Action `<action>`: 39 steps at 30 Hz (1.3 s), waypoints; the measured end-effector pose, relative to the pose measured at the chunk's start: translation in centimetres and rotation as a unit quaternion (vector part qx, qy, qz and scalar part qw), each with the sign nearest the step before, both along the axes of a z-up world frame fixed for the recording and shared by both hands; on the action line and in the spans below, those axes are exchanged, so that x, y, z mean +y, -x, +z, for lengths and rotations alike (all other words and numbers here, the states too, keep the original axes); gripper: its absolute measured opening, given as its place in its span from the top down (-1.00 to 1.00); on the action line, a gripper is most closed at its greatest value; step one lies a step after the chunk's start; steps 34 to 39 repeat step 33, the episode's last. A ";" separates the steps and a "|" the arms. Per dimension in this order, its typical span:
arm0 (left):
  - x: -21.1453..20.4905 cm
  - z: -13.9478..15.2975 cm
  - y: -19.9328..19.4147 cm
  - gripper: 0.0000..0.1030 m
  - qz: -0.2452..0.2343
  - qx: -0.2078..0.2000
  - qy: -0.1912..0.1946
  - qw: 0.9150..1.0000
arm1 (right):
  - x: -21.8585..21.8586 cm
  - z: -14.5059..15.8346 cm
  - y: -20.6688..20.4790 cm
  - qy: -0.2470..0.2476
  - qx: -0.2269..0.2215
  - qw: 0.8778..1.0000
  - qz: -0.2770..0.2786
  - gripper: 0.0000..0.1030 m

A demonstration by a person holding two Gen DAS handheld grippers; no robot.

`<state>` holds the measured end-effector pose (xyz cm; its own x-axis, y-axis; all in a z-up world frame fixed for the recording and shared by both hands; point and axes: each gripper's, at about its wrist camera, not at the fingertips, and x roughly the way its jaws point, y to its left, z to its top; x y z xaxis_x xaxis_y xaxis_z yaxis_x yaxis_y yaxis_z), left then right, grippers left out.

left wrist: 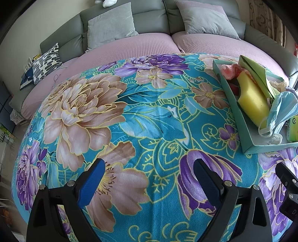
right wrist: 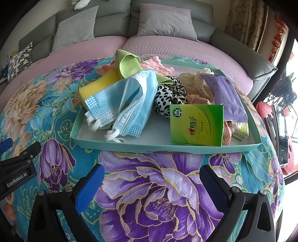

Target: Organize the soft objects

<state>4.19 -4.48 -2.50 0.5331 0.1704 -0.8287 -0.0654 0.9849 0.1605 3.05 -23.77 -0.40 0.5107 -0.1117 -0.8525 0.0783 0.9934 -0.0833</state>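
Fuzzy floral blanket (right wrist: pixel 149 186) under shallow cardboard tray (right wrist: pixel 167 148)

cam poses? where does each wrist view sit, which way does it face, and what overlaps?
Left wrist: on the left gripper, low over the floral blanket, facing the sofa; own blue fingers open, right gripper at the edge.
Right wrist: on the right gripper, facing the teal tray; own fingers open, left gripper at the edge.
Shared: blanket, tray, blue face mask, yellow sponge, sofa.
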 end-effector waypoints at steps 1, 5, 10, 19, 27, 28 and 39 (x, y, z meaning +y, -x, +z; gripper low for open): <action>0.0 0.0 0.0 -0.86 0.000 0.000 0.000 1.000 | 0.0 0.0 0.0 0.000 0.000 1.000 0.000 -1.00; 0.0 0.0 0.0 -0.86 0.000 0.000 0.000 1.000 | 0.0 0.0 0.0 0.000 0.000 1.000 0.000 -1.00; 0.0 -0.1 0.0 -0.86 0.001 0.002 -0.001 1.000 | 0.0 0.0 0.0 0.000 0.000 1.000 0.000 -1.00; 0.1 -0.2 -0.1 -0.86 0.002 0.003 -0.001 1.000 | 0.0 0.0 0.0 0.000 0.000 1.000 0.000 -1.00; 0.1 -0.1 -0.1 -0.86 0.003 0.004 -0.002 1.000 | 0.0 0.0 0.0 0.000 0.000 1.000 0.000 -1.00; 0.1 -0.1 -0.1 -0.86 0.003 0.004 -0.002 1.000 | 0.0 0.0 0.0 0.000 0.000 1.000 0.000 -1.00; 0.1 0.2 0.1 -0.86 0.001 -0.002 0.007 1.000 | 0.0 0.0 0.0 0.000 0.000 1.000 0.000 -1.00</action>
